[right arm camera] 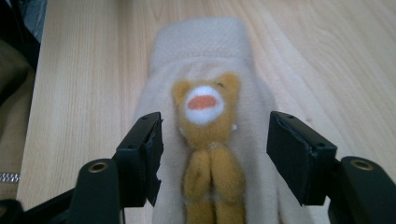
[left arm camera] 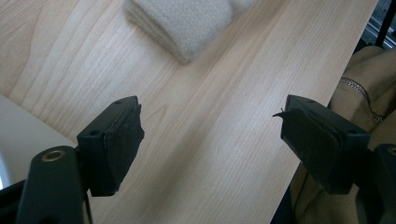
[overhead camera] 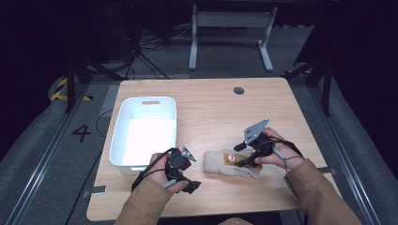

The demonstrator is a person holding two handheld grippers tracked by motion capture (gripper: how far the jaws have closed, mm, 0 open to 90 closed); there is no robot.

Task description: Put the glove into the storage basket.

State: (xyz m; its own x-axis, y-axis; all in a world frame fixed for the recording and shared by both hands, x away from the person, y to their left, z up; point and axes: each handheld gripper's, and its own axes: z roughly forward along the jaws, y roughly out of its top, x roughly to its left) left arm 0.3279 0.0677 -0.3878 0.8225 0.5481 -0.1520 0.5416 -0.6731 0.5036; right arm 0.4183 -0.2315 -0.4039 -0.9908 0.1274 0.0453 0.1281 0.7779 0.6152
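Over the wooden table (overhead camera: 211,108), the right gripper (overhead camera: 249,157) hangs low above a beige mitten (overhead camera: 220,161) that lies flat near the front edge, its cuff pointing toward the person's left. In the right gripper view the jaws stand spread wide, one on each side of a small brown bear figure (right arm camera: 208,140) sewn to the mitten's (right arm camera: 201,51) back; the bear has a white muzzle with an orange patch, and neither pad touches the fabric or the bear as far as the view tells. The grey three-cornered plate (overhead camera: 256,130) tilts up above the right hand (overhead camera: 277,152). On the other side, the left gripper (overhead camera: 193,185) sits close to the table's front edge, just beside the mitten's cuff but apart from it. The left gripper view looks along its black jaws, also spread wide with bare wood grain between them, and the mitten's cuff end (left arm camera: 182,23) is a blurred pale shape at the top. A white plastic bin (overhead camera: 143,133) with a slot handle stands on the left part of the table, just behind the left hand (overhead camera: 164,171). Tan sleeves (overhead camera: 324,197) come in from below.
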